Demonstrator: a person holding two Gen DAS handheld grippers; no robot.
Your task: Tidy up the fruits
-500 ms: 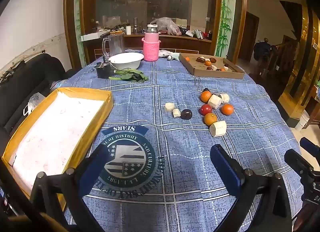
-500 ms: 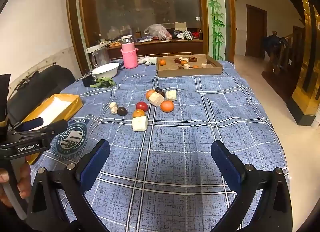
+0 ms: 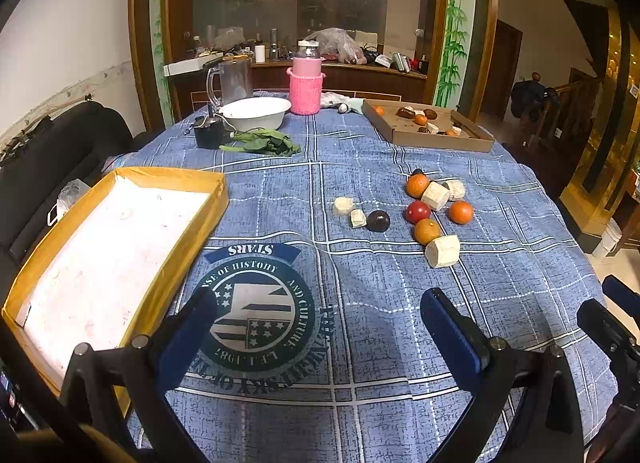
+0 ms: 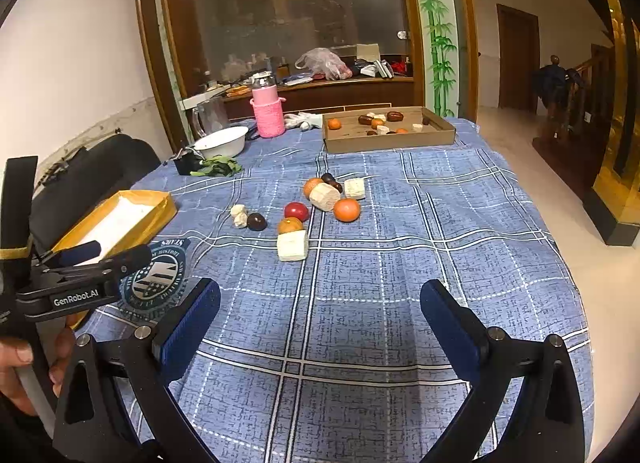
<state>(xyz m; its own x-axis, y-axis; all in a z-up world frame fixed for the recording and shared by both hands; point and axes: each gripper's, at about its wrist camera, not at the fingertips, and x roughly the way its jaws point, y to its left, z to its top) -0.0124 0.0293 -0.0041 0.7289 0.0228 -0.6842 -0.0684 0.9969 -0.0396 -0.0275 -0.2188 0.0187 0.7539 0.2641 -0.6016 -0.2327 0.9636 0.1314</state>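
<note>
Left gripper [image 3: 320, 327] and right gripper [image 4: 320, 319] are hovering with jaws spread wide, gripping nothing. The loose fruits [image 3: 428, 211] are lying on the blue tablecloth [image 4: 360, 323], well beyond both jaws' tips.

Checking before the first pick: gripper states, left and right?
Left gripper: open, nothing between its jaws, above the blue tablecloth.
Right gripper: open, empty, short of the loose fruits.

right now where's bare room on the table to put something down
Free: the cloth between the round emblem and the loose fruit cluster, the near right cloth, and inside the yellow tray. Crowded: the cluster itself and the far edge around the white bowl.
</note>
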